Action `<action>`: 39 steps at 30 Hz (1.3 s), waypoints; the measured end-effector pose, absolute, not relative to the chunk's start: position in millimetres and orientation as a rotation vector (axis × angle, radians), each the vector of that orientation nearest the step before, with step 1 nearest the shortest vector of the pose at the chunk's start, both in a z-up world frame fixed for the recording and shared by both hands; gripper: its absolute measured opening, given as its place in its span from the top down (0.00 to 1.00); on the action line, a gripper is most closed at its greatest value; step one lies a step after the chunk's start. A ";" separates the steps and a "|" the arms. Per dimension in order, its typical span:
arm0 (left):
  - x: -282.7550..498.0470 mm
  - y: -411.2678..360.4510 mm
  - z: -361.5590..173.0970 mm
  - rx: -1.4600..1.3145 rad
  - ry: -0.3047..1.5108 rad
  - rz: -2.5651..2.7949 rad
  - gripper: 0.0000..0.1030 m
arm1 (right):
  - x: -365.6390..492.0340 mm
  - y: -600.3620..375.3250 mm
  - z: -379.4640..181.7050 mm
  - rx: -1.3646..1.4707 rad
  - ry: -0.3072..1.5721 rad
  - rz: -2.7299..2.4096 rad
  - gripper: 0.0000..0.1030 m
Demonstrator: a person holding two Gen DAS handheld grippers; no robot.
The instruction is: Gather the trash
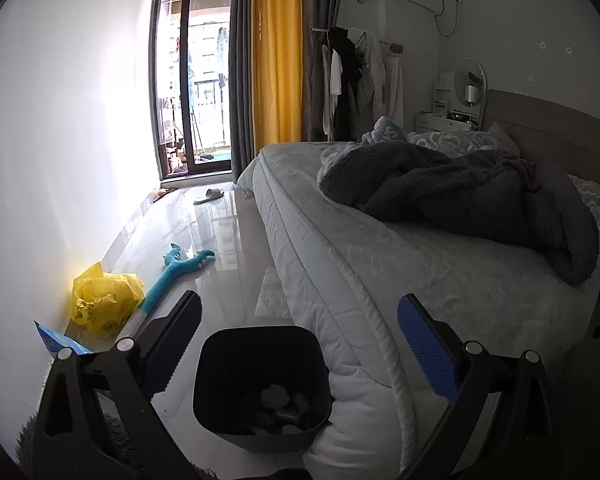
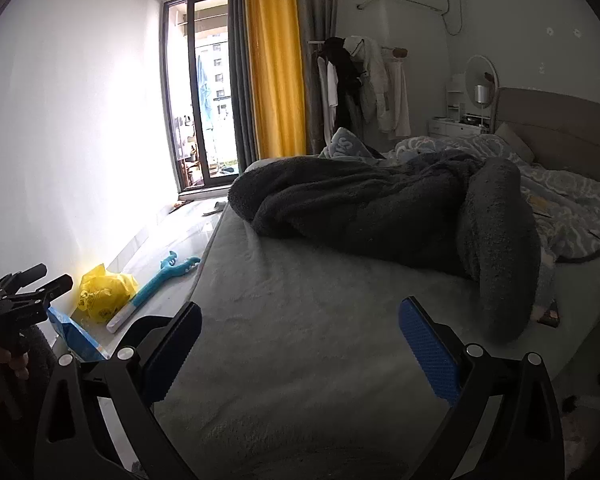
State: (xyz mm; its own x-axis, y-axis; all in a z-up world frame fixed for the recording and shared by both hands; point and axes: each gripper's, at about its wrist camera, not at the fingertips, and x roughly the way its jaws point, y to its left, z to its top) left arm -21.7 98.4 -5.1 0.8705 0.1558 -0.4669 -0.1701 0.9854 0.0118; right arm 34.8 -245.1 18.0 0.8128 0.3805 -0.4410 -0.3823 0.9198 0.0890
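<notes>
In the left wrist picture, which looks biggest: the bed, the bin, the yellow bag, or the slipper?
1. Bed
2. Bin, though it sits very near the camera
3. Yellow bag
4. Slipper, far off by the door, so it may only look tiny

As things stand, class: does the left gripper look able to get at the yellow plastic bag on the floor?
Probably yes. The left gripper is open, and the yellow plastic bag lies uncovered by the wall; only the blue toy lies alongside it.
</notes>
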 end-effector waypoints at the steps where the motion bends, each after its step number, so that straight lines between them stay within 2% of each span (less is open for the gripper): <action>1: -21.0 97.2 -4.7 -0.027 0.483 0.171 0.03 | 34.0 -245.0 18.0 -0.004 0.470 0.416 0.03; 39: -19.5 91.9 -6.2 -0.025 0.493 0.154 0.03 | 25.5 -243.0 17.2 0.034 0.476 0.415 0.03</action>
